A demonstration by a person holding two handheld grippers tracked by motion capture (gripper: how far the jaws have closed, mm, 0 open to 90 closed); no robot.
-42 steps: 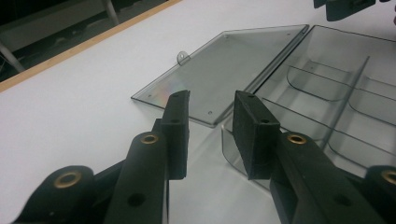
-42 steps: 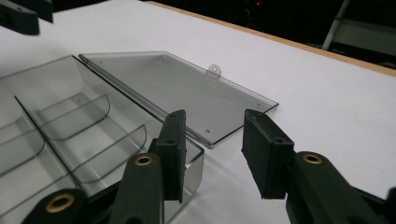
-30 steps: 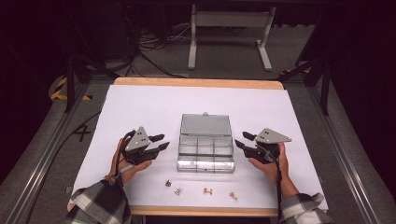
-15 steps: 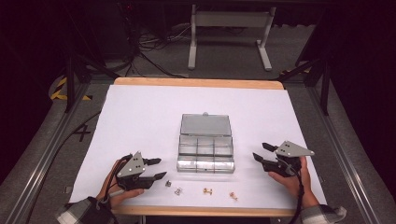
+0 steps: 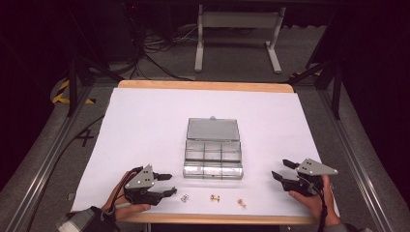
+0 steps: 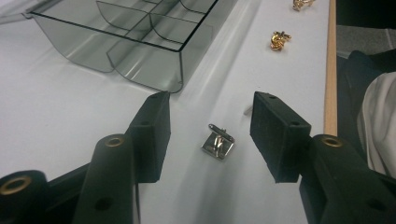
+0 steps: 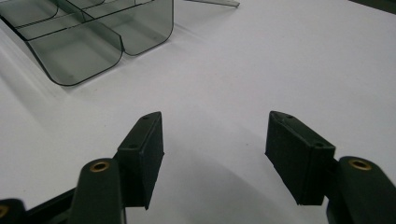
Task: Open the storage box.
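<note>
A clear plastic compartment box (image 5: 212, 150) lies open mid-table, its lid folded back; its compartments look bare in the left gripper view (image 6: 130, 37). Three small cufflinks lie in a row near the front edge: a silver one (image 5: 184, 197) and two gold ones (image 5: 214, 197) (image 5: 241, 202). My left gripper (image 5: 167, 184) is open, low over the table, with the silver cufflink (image 6: 217, 143) on the table between its jaws, untouched. A gold cufflink (image 6: 279, 40) lies farther off. My right gripper (image 5: 281, 170) is open over bare white table, right of the box (image 7: 79, 37).
White paper covers the table (image 5: 145, 125), with a wooden edge (image 5: 212, 218) at the front. A person's hands hold both grippers from the bottom. Cables and a stand's metal feet (image 5: 237, 34) are on the dark floor beyond the table.
Both grippers moved from beside the box down toward the front edge. The left one now sits low next to the silver cufflink; the right one drew back and outward.
</note>
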